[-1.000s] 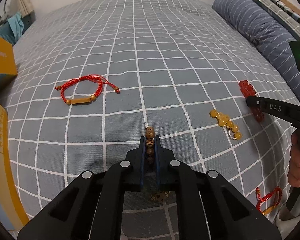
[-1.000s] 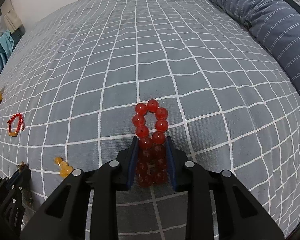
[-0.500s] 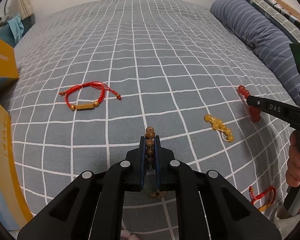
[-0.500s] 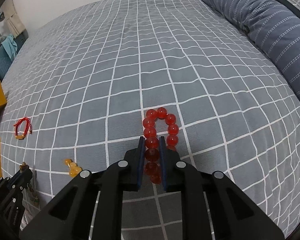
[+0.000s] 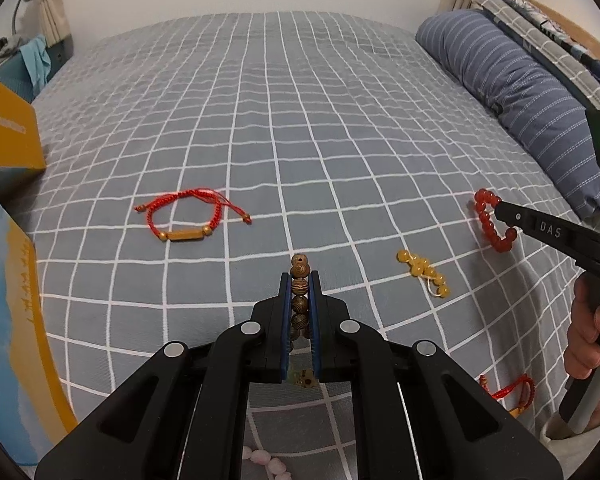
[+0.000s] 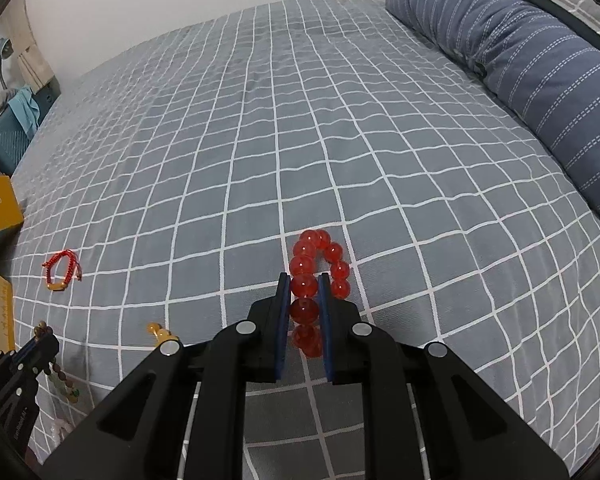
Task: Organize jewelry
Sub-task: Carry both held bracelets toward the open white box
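My left gripper (image 5: 300, 276) is shut on a brown wooden bead bracelet (image 5: 300, 268) and holds it above the grey checked bed cover (image 5: 300, 120). My right gripper (image 6: 304, 280) is shut on a red bead bracelet (image 6: 312, 256), lifted off the cover; the same bracelet (image 5: 490, 220) hangs from it at the right of the left wrist view. A red cord bracelet with a wooden bar (image 5: 188, 216) lies on the cover ahead left. A yellow bead bracelet (image 5: 422, 272) lies between the grippers.
A yellow box (image 5: 8, 136) stands at the left, with a blue and yellow box edge (image 5: 16, 300) nearer. A striped blue pillow (image 5: 520, 92) lies at the right. Another red cord bracelet (image 5: 508, 390) and pink beads (image 5: 266, 460) lie close by.
My right gripper has shut on the red bead bracelet and raised it off the cover. My left gripper has risen with the wooden bracelet still in it.
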Demonstrator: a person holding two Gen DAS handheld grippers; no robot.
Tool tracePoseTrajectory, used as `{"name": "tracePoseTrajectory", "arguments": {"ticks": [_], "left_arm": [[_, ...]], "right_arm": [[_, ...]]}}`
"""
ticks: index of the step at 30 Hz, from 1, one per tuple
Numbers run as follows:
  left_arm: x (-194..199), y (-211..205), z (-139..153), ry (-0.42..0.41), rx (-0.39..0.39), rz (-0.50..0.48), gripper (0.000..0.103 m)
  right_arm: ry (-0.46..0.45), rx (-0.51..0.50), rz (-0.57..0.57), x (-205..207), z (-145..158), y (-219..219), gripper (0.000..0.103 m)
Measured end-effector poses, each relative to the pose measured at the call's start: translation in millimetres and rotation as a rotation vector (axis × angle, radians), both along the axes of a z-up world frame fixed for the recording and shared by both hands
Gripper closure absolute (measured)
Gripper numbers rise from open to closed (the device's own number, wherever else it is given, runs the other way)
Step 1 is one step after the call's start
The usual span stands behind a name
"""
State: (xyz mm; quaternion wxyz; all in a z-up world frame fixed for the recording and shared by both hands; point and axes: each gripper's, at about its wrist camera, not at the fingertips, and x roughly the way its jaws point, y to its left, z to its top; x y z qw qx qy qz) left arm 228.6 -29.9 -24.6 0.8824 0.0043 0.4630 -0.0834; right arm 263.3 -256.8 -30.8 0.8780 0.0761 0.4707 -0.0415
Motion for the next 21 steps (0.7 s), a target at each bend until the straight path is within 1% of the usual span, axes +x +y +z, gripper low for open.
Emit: {"name": "tracePoseTrajectory", "arguments": {"ticks": [21], "left_arm": [[-24, 6, 36, -0.049, 0.000, 0.005, 0.096]], "right_arm": [[-0.068, -0.021, 0.031, -31, 40, 17, 0.090]]}}
